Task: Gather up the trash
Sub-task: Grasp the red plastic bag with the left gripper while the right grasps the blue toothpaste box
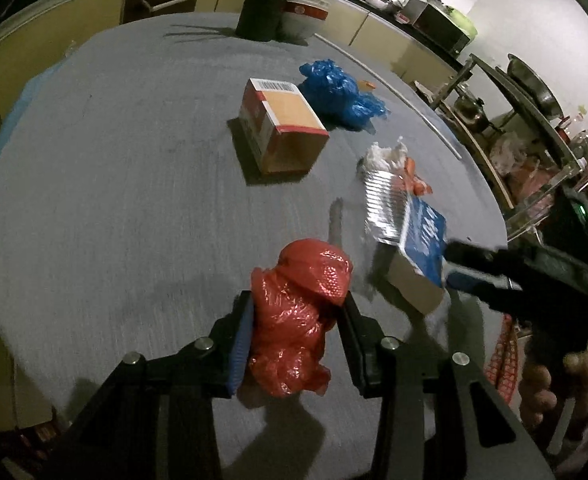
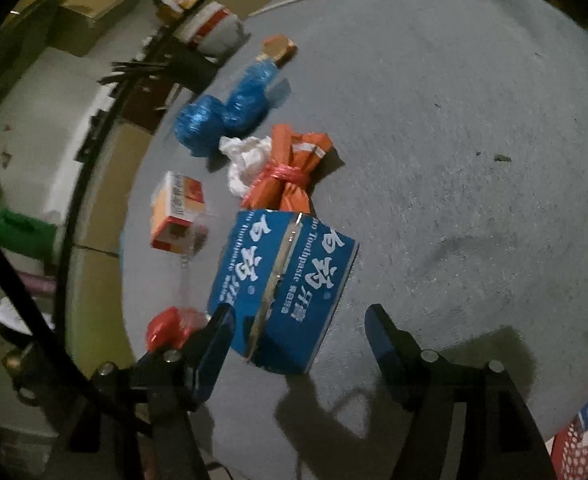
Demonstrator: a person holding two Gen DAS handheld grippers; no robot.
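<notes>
Left fingers (image 1: 297, 332): I have them pinching a crumpled red plastic bag (image 1: 299, 312), one pad pressed on each side, bag bulging past the tips above the grey counter (image 1: 114, 168).
Right fingers (image 2: 299, 336): spread, straddling the near end of a blue toothpaste box (image 2: 282, 288); whether the left pad touches it I cannot tell, the right stands clear.
Box: lying on the counter.
Beyond the box: orange wrapper bundle (image 2: 290, 172), white crumpled paper (image 2: 242, 160), blue plastic bags (image 2: 230, 112).
Further left: small red-and-tan carton (image 2: 178, 212).
</notes>
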